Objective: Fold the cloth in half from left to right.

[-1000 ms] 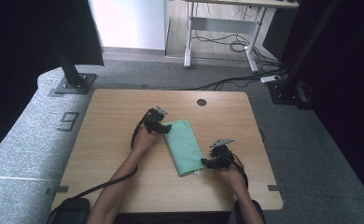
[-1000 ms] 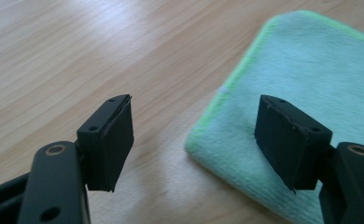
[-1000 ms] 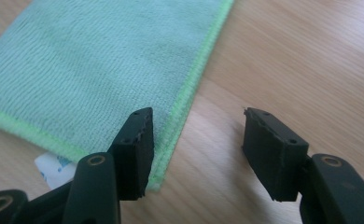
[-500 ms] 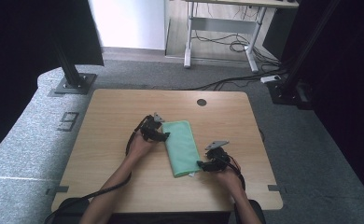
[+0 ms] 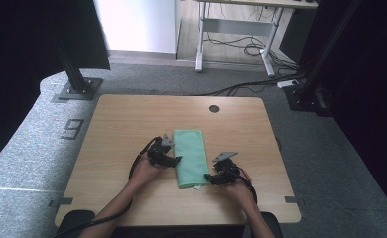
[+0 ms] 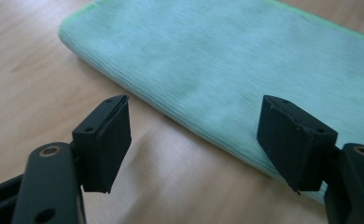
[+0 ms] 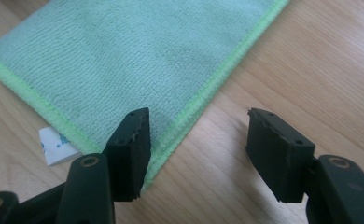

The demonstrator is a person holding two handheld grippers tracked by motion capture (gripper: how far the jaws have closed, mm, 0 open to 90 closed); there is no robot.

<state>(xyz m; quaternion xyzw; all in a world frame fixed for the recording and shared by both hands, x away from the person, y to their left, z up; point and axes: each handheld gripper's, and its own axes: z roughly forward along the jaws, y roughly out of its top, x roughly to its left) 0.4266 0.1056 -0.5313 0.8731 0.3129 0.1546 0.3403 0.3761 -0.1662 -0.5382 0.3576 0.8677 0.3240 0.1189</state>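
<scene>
Green cloth [image 5: 190, 156], folded to a long strip, lies centre of wooden table [image 5: 132, 119] in high view, running from mid-frame down toward lower centre.

L gripper [image 5: 172, 159] sits at cloth's left long edge, mid-frame. In left gripper view jaws stand wide apart, nothing between the pads; folded edge of cloth [image 6: 227, 70] runs diagonally across upper frame, right pad [image 6: 294, 140] over the cloth's edge, left pad [image 6: 106, 140] over bare wood. Contact w/ cloth: can't tell.

R gripper [image 5: 210, 177] at cloth's lower right corner, lower centre of high view. In right gripper view jaws apart, about half spread, gripping nothing; bright green hem of cloth [image 7: 138, 56] passes just by the left pad [image 7: 133, 149], right pad [image 7: 273, 154] over bare table. White tag [image 7: 56, 144] pokes out under cloth corner, lower left of that frame.
</scene>
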